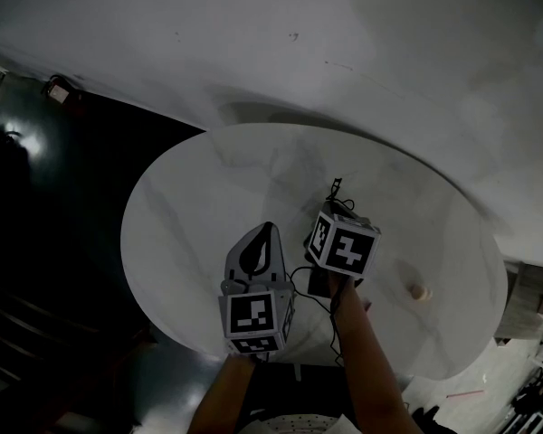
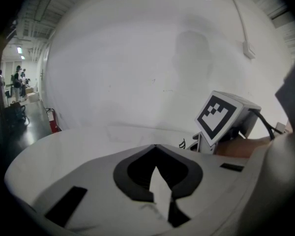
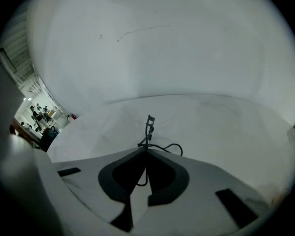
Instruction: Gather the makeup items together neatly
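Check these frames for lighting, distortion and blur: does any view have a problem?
Head view: dim, the floor at left nearly black, the white table looks grey, the small beige item too tiny to identify. Left gripper view: heavy fisheye bend, dark corners, a faint shadow on the wall. Right gripper view: black round vignette, but the eyelash curler is sharp.

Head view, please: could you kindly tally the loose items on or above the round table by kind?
Black eyelash curler, gripped by the right claw: 1
Small beige round item on the table: 1
Total: 2
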The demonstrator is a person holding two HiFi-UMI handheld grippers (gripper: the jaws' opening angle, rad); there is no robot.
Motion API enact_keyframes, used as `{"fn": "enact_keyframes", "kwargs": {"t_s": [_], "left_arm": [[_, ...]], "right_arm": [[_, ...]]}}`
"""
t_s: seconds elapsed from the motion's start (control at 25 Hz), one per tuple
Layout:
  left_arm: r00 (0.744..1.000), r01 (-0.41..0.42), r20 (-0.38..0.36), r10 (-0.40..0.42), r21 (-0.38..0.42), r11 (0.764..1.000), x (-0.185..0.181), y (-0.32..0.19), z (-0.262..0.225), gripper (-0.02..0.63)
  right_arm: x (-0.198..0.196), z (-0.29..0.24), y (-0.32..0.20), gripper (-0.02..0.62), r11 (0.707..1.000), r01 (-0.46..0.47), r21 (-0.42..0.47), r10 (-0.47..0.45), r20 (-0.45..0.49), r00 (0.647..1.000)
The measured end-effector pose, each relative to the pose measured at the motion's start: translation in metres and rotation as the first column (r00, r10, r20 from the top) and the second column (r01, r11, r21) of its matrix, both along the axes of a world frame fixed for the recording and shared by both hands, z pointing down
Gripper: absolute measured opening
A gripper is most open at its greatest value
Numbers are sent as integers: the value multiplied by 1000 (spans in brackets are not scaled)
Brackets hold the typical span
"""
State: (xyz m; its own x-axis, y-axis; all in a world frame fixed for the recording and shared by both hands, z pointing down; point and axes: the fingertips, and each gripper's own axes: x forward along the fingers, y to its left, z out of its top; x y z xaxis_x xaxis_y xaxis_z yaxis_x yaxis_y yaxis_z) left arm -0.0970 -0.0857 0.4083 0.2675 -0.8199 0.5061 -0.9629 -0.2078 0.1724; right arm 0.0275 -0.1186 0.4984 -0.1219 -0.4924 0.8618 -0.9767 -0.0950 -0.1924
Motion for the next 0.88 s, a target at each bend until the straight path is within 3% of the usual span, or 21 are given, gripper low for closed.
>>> {"fn": "enact_keyframes", "kwargs": {"t_s": [0.88], "left_arm": [[1000, -9, -15, 9, -32, 999, 5, 0, 14, 38]], "right_arm": [[-9, 10, 0, 36, 1000, -11, -12, 11, 5, 1000]]}}
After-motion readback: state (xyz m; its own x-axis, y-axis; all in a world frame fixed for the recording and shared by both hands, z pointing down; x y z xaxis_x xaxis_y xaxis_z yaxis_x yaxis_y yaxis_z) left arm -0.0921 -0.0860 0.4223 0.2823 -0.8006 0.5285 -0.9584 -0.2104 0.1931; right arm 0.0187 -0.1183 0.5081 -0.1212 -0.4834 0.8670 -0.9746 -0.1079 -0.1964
